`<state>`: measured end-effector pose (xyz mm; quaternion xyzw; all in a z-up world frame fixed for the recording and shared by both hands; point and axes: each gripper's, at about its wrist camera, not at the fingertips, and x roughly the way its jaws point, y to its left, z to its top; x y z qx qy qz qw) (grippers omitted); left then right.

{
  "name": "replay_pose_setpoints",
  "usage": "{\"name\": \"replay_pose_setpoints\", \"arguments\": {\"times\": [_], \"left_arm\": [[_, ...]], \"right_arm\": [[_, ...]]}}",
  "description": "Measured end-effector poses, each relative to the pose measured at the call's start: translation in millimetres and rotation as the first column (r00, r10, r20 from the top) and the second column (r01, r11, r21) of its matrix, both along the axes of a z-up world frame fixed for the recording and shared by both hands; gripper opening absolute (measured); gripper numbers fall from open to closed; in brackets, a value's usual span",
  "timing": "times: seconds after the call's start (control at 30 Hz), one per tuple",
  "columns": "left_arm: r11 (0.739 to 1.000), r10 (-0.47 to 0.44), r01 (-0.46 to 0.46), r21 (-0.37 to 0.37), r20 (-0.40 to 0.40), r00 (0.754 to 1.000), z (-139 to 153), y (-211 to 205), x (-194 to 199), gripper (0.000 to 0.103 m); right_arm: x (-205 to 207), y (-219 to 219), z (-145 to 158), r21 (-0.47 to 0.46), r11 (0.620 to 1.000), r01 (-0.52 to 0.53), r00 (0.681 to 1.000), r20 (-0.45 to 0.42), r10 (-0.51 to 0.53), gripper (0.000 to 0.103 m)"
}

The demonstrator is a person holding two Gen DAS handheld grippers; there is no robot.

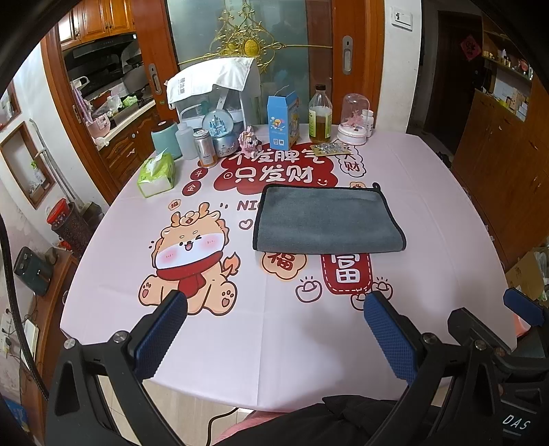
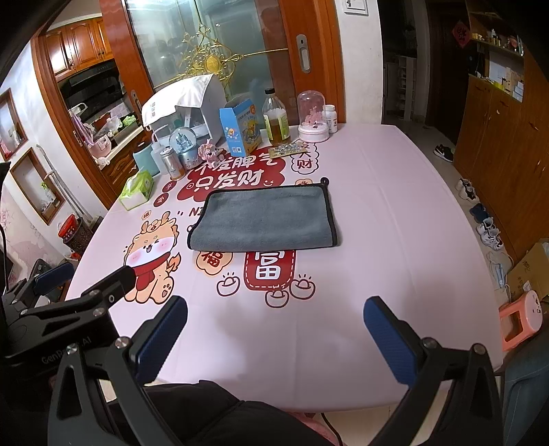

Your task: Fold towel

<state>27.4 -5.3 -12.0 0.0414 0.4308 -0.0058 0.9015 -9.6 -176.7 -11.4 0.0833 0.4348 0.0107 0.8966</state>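
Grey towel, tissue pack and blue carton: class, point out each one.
grey towel [image 1: 326,219], left wrist view, middle of its top layer.
tissue pack [image 1: 156,175], left wrist view, its green front.
blue carton [image 2: 236,132], right wrist view, its printed front face.

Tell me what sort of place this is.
Most likely a home dining area beside a kitchen. A table under a pink cartoon tablecloth holds a tissue pack and a bottle; wooden kitchen cabinets show through the doorway, and shoes line the floor.
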Motion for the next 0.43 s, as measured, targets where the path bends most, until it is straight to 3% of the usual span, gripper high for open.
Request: {"name": "replay_pose_setpoints", "arguments": {"times": [0.43], "left_arm": [[1.0, -0.002, 0.002, 0.001, -0.003, 1.0, -1.1, -0.4, -0.1, 0.102]], "right_arm": [[-1.3, -1.6, -1.2, 0.003, 1.0, 0.003, 1.0, -0.005, -0.003, 0.103]]}}
